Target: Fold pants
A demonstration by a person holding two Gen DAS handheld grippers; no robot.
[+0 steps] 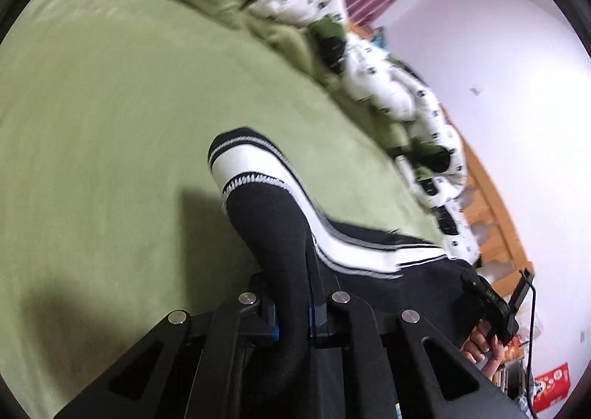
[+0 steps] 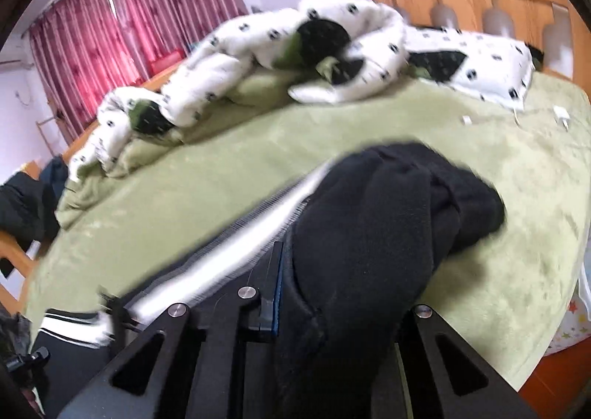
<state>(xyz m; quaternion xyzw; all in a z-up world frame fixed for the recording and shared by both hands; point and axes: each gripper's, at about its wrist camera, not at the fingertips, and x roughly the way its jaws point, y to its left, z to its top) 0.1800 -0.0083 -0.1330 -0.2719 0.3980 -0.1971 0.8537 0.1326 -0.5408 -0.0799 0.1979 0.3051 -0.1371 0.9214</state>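
The black pants [image 1: 273, 227] with a white side stripe hang over a green bed sheet [image 1: 92, 123]. My left gripper [image 1: 293, 293] is shut on the black fabric near a cuff with white bands, held above the bed. My right gripper [image 2: 332, 293] is shut on the other end of the pants [image 2: 388, 204], a bunched black mass that drapes over and hides its right finger. The white stripe [image 2: 236, 234] runs stretched from it toward the left gripper [image 2: 110, 312] at lower left. The right gripper [image 1: 491, 308] and the hand holding it show at lower right in the left wrist view.
A crumpled white duvet [image 2: 229, 60] with black prints lies along the far side of the bed. A white pillow [image 2: 480, 64] rests against the wooden headboard [image 2: 461, 1]. A white charger and cable [image 2: 561, 116] lie on the sheet. Red curtains [image 2: 129, 23] hang behind.
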